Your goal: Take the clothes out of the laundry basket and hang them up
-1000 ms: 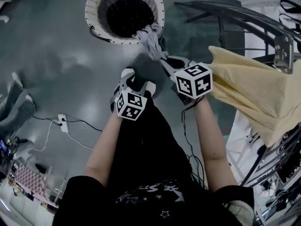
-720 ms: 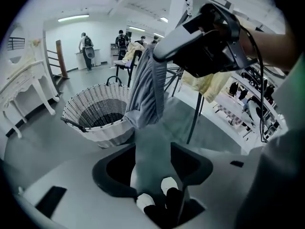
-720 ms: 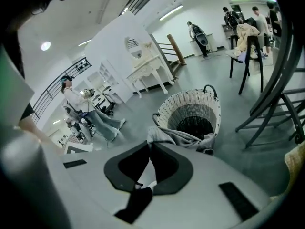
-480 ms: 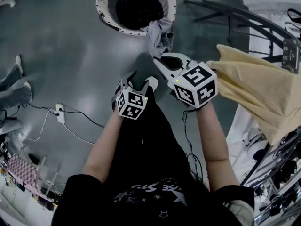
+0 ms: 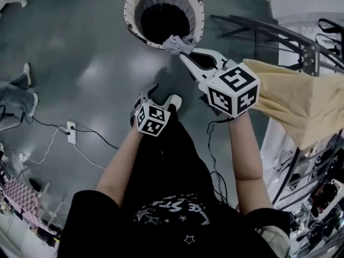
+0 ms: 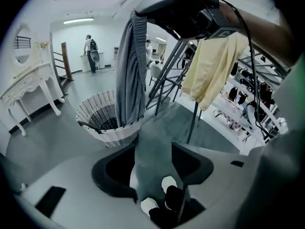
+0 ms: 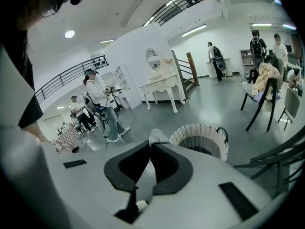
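Looking steeply down from the head view, I see a white woven laundry basket [image 5: 130,23] standing on the grey floor [image 5: 80,47] at 12 o'clock. The right gripper [image 5: 185,55] reaches in from about 2 o'clock toward the basket's near rim, its jaws clamped tight on a grey garment [image 5: 175,42]. In the right gripper view a bit of that cloth pokes out past the closed tips. In the left gripper view the garment hangs from the right gripper as a long narrow fold, and its lower end drops behind the basket's near rim, so it is only partly out of the basket. The left gripper [image 5: 160,97] sits near the middle of the head view, at 7 o'clock of the right one and apart from the garment. Its jaws have just been opening and stand wide, with only floor and the person's shoes [image 6: 167,184] showing in the gap. At 3 o'clock a yellow cloth [image 5: 293,104] is draped over a metal drying rack [image 5: 269,28]. A power strip [image 5: 71,131] with its cable lies on the floor at 8 o'clock. Beyond the basket the gripper views show a white dressing table [image 6: 26,87] and several people [image 7: 97,99] standing in a bright room.
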Tool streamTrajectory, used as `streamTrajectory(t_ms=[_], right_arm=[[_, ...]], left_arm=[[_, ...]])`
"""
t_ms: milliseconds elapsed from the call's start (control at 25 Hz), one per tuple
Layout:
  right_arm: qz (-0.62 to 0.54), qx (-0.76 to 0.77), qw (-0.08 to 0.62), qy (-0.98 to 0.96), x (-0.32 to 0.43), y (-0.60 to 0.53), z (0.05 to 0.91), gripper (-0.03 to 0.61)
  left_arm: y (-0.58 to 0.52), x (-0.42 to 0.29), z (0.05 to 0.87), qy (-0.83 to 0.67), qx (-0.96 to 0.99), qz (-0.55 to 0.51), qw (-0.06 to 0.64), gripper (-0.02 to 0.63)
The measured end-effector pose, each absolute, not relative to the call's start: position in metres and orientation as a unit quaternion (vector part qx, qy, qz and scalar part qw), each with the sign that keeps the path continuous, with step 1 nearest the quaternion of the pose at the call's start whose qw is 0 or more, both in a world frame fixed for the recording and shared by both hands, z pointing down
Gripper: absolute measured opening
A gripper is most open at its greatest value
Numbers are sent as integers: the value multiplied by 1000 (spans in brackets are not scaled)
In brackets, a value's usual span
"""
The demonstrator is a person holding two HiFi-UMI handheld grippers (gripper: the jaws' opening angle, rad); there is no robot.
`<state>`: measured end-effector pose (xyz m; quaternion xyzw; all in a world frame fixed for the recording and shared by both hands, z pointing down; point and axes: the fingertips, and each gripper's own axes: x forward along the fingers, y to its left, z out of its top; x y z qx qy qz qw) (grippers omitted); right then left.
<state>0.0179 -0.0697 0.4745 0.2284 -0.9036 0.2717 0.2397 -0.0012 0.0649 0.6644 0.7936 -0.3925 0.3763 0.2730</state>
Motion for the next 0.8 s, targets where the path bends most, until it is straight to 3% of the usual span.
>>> streamTrajectory(t_ms=[800], right_arm=[[129, 262, 239, -926, -82, -113, 246, 23]], left_arm=[[20, -78, 498, -444, 818, 296, 214, 258]])
